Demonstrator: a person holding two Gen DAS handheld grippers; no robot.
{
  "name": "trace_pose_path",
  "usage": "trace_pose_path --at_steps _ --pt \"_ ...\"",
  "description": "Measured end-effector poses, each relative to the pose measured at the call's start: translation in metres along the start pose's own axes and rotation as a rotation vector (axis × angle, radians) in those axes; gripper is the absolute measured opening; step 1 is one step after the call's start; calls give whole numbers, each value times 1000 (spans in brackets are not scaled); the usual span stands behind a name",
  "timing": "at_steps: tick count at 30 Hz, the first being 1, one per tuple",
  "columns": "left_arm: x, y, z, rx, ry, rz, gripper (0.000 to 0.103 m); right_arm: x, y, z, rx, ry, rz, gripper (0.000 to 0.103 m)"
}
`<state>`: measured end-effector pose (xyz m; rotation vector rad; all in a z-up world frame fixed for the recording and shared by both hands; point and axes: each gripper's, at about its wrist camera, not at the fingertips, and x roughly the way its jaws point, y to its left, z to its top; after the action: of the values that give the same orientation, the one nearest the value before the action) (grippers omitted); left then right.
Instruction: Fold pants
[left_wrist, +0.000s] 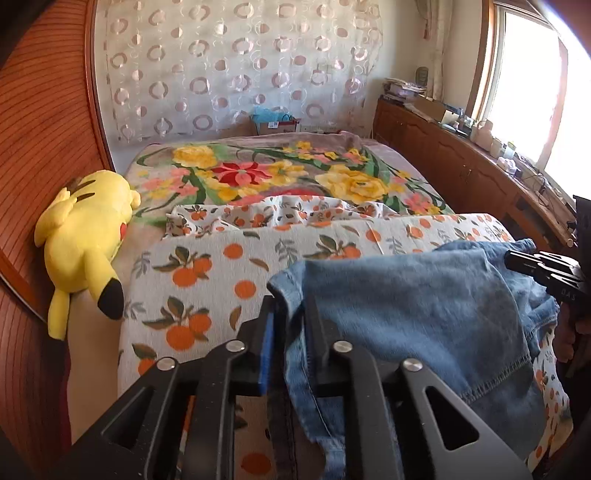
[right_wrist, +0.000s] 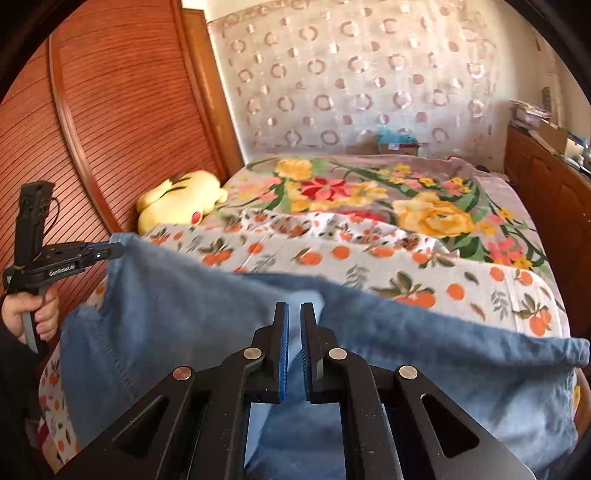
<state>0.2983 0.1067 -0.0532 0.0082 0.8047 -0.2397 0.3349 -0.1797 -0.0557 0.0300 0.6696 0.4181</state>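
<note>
Two grippers hold the blue pants (right_wrist: 406, 350) above the bed (right_wrist: 369, 254): left gripper (left_wrist: 290, 306) fingers pinch one edge, right gripper (right_wrist: 294, 314) fingers narrow on denim.

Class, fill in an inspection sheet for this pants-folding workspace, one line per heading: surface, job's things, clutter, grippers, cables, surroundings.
Surface: bed with an orange-print cover in front and a floral blanket behind.
Job's things: blue denim pants, lifted off the bed by both grippers.
Clutter: yellow plush toy at the bed's left edge.
Grippers: left gripper shut on a pants edge; right gripper shut on a fold of the pants.
Cables: a thin cable loops beside the left gripper's upright body.
Surroundings: wooden headboard, circle-patterned curtain, crowded wooden cabinet under a bright window.
</note>
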Motion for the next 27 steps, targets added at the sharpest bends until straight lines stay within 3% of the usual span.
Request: trace_pose_path --at_steps 3,11,19,20,21,24,27 --pt "-14 -4 -16 3 -1 -19 39 -10 14 -10 -34 19 -7 14" --pt "-51 -16 -62 -36 -2 -66 39 -49 37 -43 -49 63 -2 38" --pt "-47 -25 -96 -57 52 -53 39 -84 58 -81 -22 80 10 39" --pt "-48 -27 -98 -52 47 -51 38 -87 60 -86 -17 85 15 39" --pt "-49 -27 -100 -42 38 -50 25 -89 62 -91 -14 92 19 39" --pt "-58 -31 -105 -19 24 -52 10 -91 65 -101 -16 112 14 39" --pt "-72 -30 -109 -10 -11 -39 8 -95 62 -107 3 125 13 39"
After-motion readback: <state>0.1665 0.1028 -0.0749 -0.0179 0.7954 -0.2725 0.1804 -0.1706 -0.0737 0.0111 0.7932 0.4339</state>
